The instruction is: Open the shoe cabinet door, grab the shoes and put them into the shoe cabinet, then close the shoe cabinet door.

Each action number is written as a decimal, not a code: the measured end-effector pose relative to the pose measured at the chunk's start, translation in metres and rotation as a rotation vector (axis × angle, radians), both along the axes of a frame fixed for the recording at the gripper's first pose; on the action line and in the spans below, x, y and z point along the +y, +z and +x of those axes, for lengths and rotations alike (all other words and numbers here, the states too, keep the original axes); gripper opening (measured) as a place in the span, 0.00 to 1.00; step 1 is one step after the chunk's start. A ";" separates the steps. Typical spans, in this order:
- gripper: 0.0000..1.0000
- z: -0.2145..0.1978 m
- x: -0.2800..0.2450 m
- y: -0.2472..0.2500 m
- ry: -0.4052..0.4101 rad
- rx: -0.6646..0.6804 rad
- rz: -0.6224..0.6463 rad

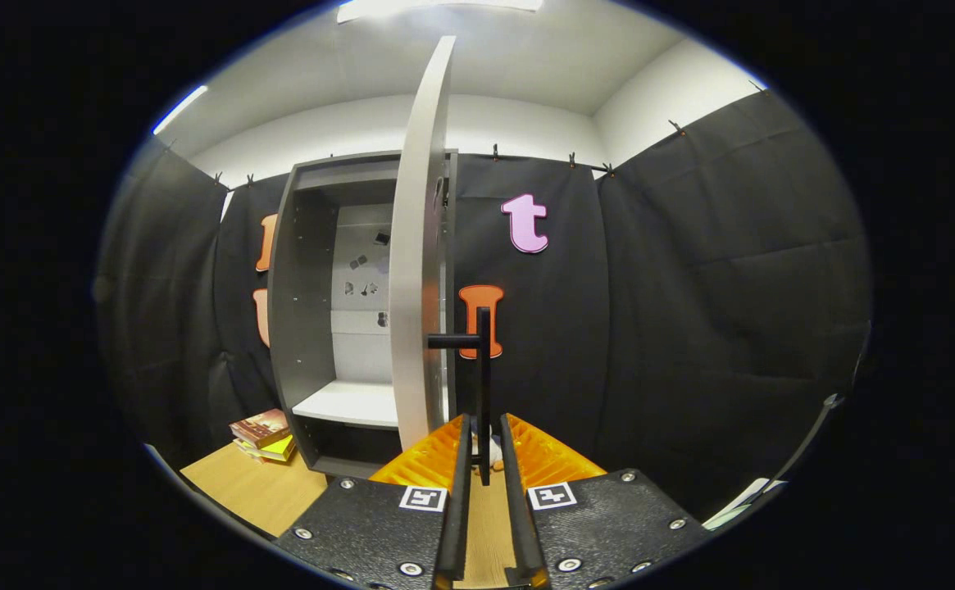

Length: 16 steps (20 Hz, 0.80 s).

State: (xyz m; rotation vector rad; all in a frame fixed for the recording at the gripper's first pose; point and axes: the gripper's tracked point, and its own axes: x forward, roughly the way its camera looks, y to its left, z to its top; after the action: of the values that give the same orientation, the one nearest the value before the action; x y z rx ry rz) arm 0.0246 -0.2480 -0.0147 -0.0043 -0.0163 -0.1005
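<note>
Single fisheye view, riding on the gripper (484,442), looking forward along its two fingers, which frame the door handle (483,385) between them. Camera sits low and close to the swung-out cabinet door (421,246), facing its edge-on panel and the shoe cabinet (305,311) interior beyond, with ceiling above and table (256,487) below.

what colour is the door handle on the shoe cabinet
Black, seen in the gripper view: the handle stands between the gripper fingers on the open door.
</note>
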 end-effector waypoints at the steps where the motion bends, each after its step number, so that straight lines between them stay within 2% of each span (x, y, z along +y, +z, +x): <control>1: 0.22 -0.002 0.002 0.003 0.000 -0.007 0.003; 10: 0.22 -0.043 0.017 0.023 -0.037 -0.033 -0.001; 16: 0.24 -0.049 0.077 0.038 -0.015 -0.050 -0.034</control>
State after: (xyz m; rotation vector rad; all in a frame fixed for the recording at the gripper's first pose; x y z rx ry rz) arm -0.0242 -0.1715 0.0235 -0.0355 -0.0677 -0.1150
